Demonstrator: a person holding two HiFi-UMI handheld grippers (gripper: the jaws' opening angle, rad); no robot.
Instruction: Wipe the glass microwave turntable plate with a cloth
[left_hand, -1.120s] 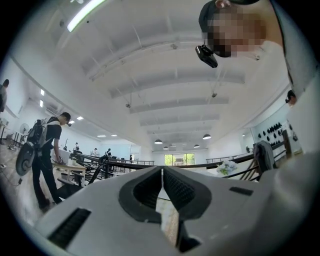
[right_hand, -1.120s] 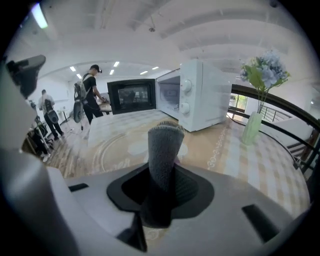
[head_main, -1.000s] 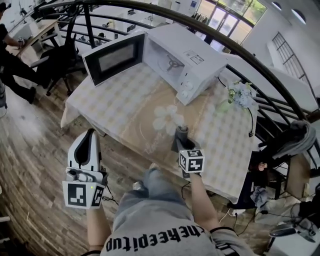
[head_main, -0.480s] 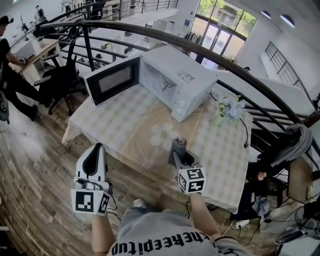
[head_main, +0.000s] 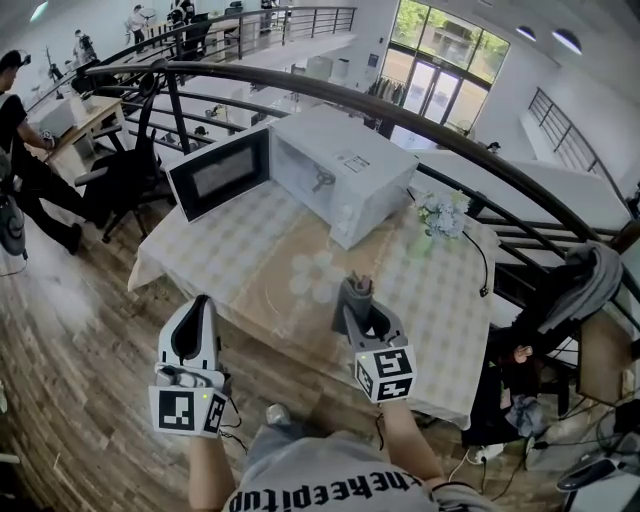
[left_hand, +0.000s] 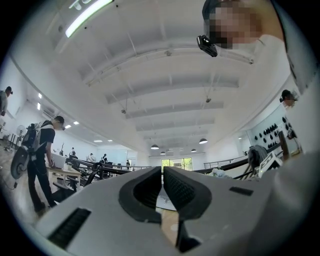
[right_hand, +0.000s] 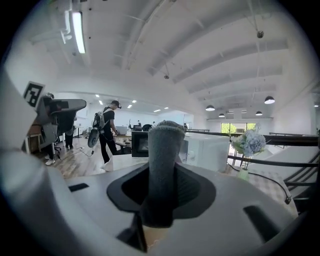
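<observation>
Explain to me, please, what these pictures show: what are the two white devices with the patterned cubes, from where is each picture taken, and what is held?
There is no robot here. A person holds a tool in each hand, and each tool has two fingers that pinch. One picture comes from a camera on the person's head, looking down: the left gripper is at its left and the right gripper at its right. The other two pictures come from a camera on each gripper, looking along its fingers.

On the table stand a white microwave, its door open, and a vase of flowers. What seems to be the glass plate, faint and round, lies before the right gripper.

The right gripper is closed on a rolled grey cloth. The left gripper's fingers are together and hold nothing.
</observation>
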